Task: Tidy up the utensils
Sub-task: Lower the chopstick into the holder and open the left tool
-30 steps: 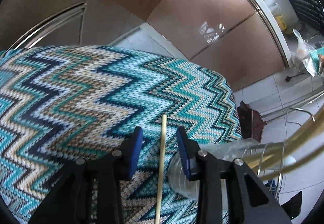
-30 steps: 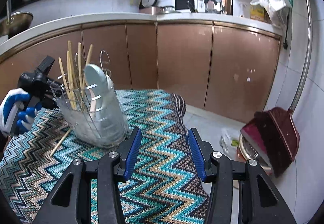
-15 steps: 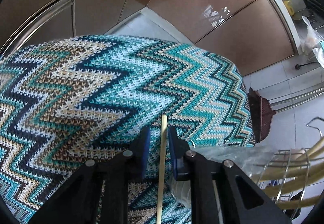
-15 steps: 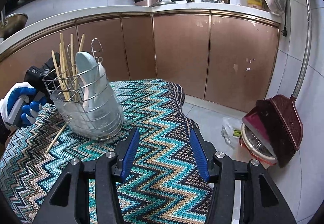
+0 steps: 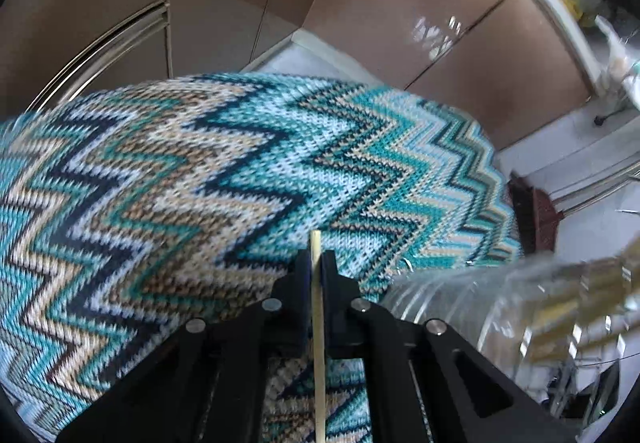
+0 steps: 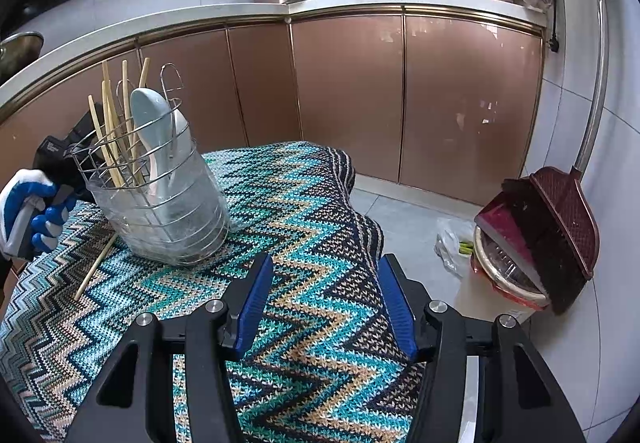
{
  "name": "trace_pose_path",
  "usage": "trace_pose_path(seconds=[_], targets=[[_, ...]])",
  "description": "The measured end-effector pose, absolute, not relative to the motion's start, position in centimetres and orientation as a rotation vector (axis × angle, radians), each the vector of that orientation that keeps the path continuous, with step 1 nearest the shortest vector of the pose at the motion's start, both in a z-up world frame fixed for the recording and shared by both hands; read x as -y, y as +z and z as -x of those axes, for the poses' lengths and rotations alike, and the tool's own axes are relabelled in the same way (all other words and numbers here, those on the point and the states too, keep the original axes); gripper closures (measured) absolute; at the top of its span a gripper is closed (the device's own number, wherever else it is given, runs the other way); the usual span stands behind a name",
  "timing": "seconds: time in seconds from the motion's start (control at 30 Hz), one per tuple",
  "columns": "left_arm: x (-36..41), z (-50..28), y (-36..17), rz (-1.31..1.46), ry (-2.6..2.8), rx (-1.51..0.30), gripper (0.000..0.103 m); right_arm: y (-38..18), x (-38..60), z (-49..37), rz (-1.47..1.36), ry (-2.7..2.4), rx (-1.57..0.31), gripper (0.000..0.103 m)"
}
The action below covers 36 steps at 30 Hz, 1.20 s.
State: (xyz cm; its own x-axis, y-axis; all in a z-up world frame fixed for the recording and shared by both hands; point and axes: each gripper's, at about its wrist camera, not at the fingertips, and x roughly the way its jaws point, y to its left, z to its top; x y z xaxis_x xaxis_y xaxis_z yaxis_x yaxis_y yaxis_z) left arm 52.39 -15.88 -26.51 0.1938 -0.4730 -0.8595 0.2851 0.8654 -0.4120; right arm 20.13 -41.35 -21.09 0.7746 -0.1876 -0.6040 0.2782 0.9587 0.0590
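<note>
chopstick point(image 5: 319, 307) pinched on the zigzag cloth point(image 5: 168, 179)
left gripper point(image 5: 315, 263) clamps it beside the wire holder point(image 6: 160, 203); right gripper point(image 6: 324, 303) spread, holding nothing.

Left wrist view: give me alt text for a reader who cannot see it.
The left gripper is shut on a single wooden chopstick that lies on a zigzag-patterned knitted cloth. At the lower right a blurred wire utensil holder with more chopsticks stands close by; brown cabinet doors fill the background.

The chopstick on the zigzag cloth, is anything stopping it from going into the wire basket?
Nothing visible. The left gripper pinches the chopstick, and the wire basket stands right beside it, its top open.
</note>
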Motion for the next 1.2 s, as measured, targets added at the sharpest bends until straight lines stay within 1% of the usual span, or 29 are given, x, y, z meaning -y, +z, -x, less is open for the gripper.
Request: trace_pose_path(seconds=[0.1, 0.3, 0.47, 0.53, 0.63, 0.7, 0.83, 0.9, 1.07, 1.2], targets=[[13.4, -50.9, -25.1, 0.265, -0.548, -1.190, 0.099, -20.8, 41.2, -19.9, -0.153, -0.247, -0.625, 0.048], [9.9, -45.6, -18.7, 0.318, -0.532, -0.945, 0.099, -20.1, 40.2, -19.1, -0.167, -0.218, -0.587, 0.048], [8.8, -40.9, -10.7, 0.363, -0.548, -0.681, 0.099, -20.1, 39.1, -18.3, -0.193, -0.181, -0.565, 0.046], [9.2, -39.2, -7.3, 0.371, -0.545, -0.547, 0.099, -20.1, 38.8, -18.0, -0.198, -0.171, -0.562, 0.046], [10.3, -37.0, -3.5, 0.364, -0.504, -0.352, 0.099, -20.1, 38.4, -17.8, -0.211, -0.153, -0.552, 0.045], [11.3, -36.2, -2.1, 0.361, -0.465, -0.260, 0.099, -20.1, 38.3, -17.7, -0.213, -0.142, -0.548, 0.045], [14.9, -34.8, -2.1, 0.312, -0.351, -0.085, 0.098, -20.4, 38.3, -17.6, -0.210, -0.130, -0.540, 0.042], [16.3, -34.9, -3.3, 0.300, -0.318, -0.050, 0.098, -20.7, 38.7, -17.6, -0.218, -0.129, -0.545, 0.042], [18.9, -35.3, -7.1, 0.269, -0.247, -0.037, 0.098, -21.2, 40.0, -17.6, -0.247, -0.136, -0.545, 0.042], [19.3, -35.8, -9.2, 0.250, -0.239, -0.078, 0.097, -21.1, 40.1, -17.5, -0.247, -0.134, -0.535, 0.042]])
